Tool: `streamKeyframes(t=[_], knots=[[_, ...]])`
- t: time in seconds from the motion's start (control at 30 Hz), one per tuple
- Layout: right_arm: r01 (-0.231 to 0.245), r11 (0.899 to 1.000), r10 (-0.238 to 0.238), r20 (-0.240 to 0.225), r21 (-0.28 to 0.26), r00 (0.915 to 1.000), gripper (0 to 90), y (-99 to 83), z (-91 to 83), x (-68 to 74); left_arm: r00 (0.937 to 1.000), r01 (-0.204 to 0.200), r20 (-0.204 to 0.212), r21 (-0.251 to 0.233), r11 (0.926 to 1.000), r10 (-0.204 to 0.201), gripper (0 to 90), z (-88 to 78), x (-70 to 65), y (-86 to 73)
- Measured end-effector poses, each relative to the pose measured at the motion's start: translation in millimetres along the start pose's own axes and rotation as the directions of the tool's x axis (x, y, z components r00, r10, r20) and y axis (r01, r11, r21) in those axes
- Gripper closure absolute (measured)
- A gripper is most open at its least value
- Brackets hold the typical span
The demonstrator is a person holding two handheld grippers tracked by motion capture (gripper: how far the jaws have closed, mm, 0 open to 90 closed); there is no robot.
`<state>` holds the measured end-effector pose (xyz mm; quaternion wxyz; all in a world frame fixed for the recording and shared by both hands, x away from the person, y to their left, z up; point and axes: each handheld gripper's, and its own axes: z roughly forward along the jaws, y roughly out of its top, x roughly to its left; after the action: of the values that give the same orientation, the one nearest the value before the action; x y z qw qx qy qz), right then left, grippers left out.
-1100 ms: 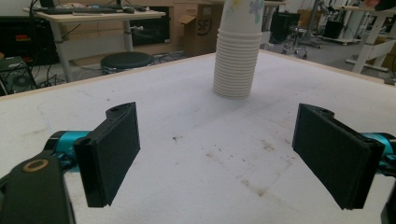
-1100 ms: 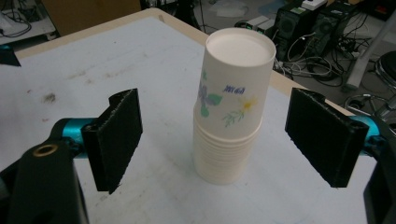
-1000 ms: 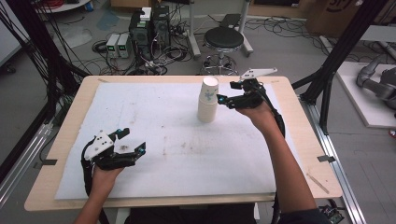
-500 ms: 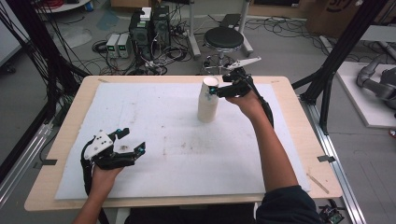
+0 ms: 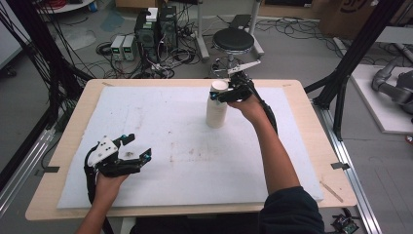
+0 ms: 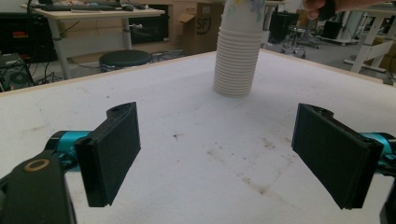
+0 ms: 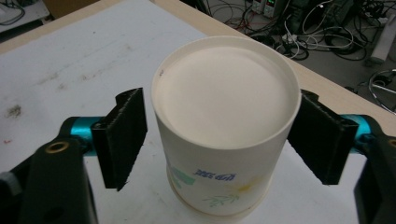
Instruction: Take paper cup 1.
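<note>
Cup stack (image 5: 216, 108): upside-down paper cups, nested, standing upright on the white mat (image 5: 160, 126) at upper centre-right of the high view. In my left gripper view it stands at top centre, well beyond my fingers.

My right gripper (image 5: 228, 93) sits at the top of the stack, coming in from its right in the high view. In the right gripper view the top cup (image 7: 224, 126) fills the centre, base up, between my fingers (image 7: 122, 135). Jaws have just been closing around it. The right pad looks to be at the cup wall; a narrow gap shows at the left pad. No firm grip yet.

My left gripper (image 5: 134, 158) rests on the mat at lower left of the high view, well apart from the stack. Its fingers (image 6: 114, 149) stand wide, nothing between them.

The bench (image 5: 311, 141) edge shows bare wood around the mat.
</note>
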<state>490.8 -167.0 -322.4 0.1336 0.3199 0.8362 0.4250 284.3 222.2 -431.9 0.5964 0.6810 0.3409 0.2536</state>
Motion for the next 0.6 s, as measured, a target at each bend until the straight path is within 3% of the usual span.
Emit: streamKeyframes(t=[0.17, 0.4, 0.6], knots=[[-0.001, 1.0, 0.001, 0.012, 0.002, 0.9999, 31.0, 0.7, 0.3, -1.4, 1.0, 0.005, 0.0, 0.002, 1.0, -0.005, 15.5, -0.3, 0.4, -0.2], [0.0, 1.0, 0.0, 0.019, -0.026, 0.9998, 33.4, 2.4, -3.0, -2.3, 1.0, 0.007, 0.002, 0.003, 1.0, -0.007, 15.6, 0.2, 0.3, -0.5], [0.021, 0.999, -0.02, 0.021, -0.04, 0.9996, 34.7, 16.7, -13.5, 0.9, 1.0, 0.004, 0.004, 0.006, 1.0, -0.004, 16.0, 0.3, 0.0, -0.3]])
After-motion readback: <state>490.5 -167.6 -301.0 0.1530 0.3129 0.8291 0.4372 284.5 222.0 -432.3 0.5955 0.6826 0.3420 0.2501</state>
